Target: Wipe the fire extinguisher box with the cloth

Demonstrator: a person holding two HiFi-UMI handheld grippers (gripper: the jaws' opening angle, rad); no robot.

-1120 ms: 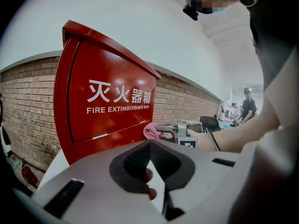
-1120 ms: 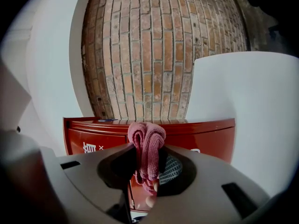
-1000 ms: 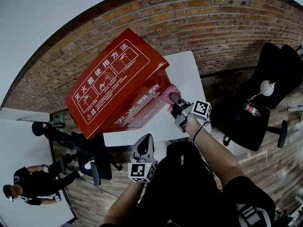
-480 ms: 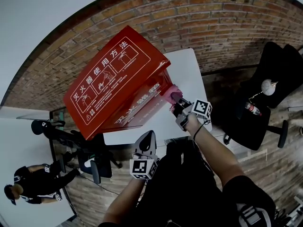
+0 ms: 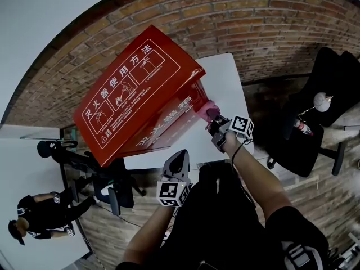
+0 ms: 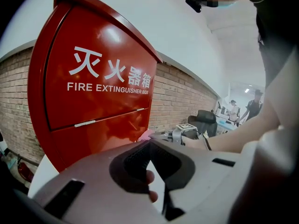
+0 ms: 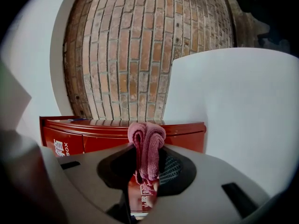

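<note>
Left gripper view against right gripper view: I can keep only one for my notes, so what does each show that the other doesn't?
Only the left gripper view shows the white FIRE EXTINGUISHER BOX lettering, the right gripper from outside and a black chair. Only the right gripper view shows that gripper's jaws clamped on the folded pink cloth. Both show the red fire extinguisher box and the brick wall.

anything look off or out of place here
Nothing looks spilled or broken. One oddity: the red fire extinguisher box stands on a white table rather than on a floor or wall. The pink cloth is bunched between the jaws of the right gripper.
</note>
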